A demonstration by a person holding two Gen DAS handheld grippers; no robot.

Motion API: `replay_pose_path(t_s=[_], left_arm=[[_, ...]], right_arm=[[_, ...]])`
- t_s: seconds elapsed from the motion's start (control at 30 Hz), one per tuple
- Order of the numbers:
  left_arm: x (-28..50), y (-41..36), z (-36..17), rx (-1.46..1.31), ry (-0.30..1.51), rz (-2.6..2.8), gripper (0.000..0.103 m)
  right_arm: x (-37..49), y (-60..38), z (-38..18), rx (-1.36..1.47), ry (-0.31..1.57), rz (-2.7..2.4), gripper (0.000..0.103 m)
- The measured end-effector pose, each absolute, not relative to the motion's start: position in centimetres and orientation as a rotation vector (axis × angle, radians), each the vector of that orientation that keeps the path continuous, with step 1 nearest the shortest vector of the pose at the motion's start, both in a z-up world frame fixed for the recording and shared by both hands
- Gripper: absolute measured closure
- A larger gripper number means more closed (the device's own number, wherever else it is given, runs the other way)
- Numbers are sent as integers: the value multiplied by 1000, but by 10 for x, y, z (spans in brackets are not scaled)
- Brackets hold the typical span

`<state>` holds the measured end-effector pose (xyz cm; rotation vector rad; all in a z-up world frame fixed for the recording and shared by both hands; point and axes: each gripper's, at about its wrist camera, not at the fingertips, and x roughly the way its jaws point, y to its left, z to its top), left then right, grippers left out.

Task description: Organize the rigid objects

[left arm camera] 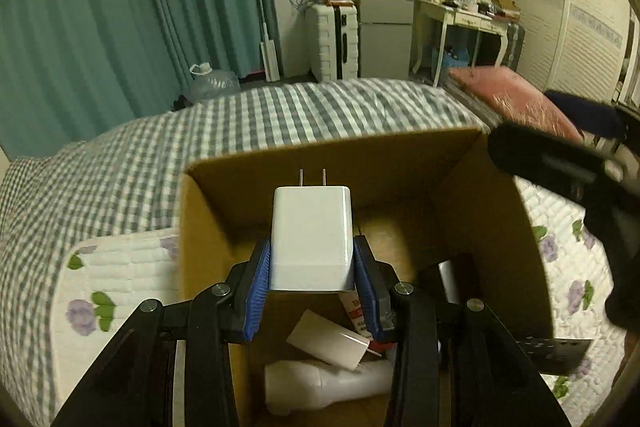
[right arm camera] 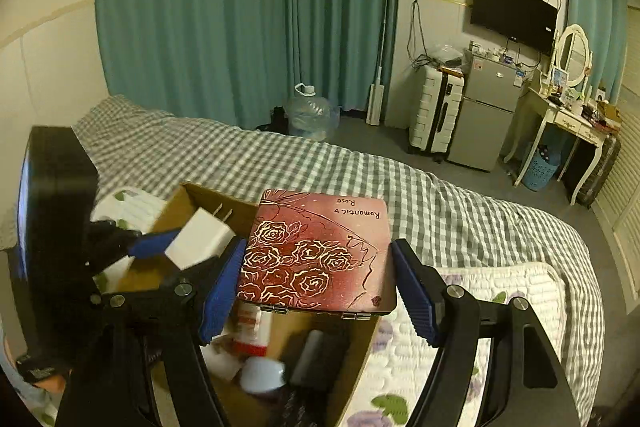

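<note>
Left tongs [left arm camera: 312,263]: clenched on white charger [left arm camera: 311,237], prongs up, over cardboard box [left arm camera: 400,163].
Right tongs [right arm camera: 316,281]: spread; rose tin [right arm camera: 316,251] between pads, touching left pad [right arm camera: 222,287], gap at right, over box rim.
Box on bed [right arm camera: 440,195], w/ white bottle [left arm camera: 332,385] inside.

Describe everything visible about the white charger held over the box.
The white charger is a glossy, plastic-looking block with rounded edges and two thin metal prongs pointing away from the camera. It sits clamped between the blue pads of the left hand-held gripper, held above the open cardboard box. Only the pads touch it; it has not been released.
</note>
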<state>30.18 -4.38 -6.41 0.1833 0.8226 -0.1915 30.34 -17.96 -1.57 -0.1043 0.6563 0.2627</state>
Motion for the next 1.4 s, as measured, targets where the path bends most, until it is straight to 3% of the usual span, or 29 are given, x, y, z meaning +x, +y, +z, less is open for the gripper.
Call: replay_pose_path(t_s=[0.1,0.13,0.2,0.7,0.8,0.9,1.13,1.4], left_arm=[[302,-44,-72,187,814,-216,59],[302,-44,-72,193,807,-212,50],[298,-42,-68,196,788,-186,44],[289,-15,-44,116,764,-169,40],[287,-16,-45,116,764,-160,40],[284,-17,-40,109,771,-152,40],[252,-20,12,124,702,-113,40],[184,-21,107,121,565,-83,39]], right_arm=[[312,-184,-27,-88,669,263,31],[315,-185,-30,-87,674,257,31],[316,-186,-33,-83,679,251,31],[335,-166,-41,-90,736,216,30],[330,-167,-36,-107,699,196,19],[327,-172,-30,-100,705,174,18],[296,-193,19,-70,665,125,18],[221,-204,104,-84,559,106,10]])
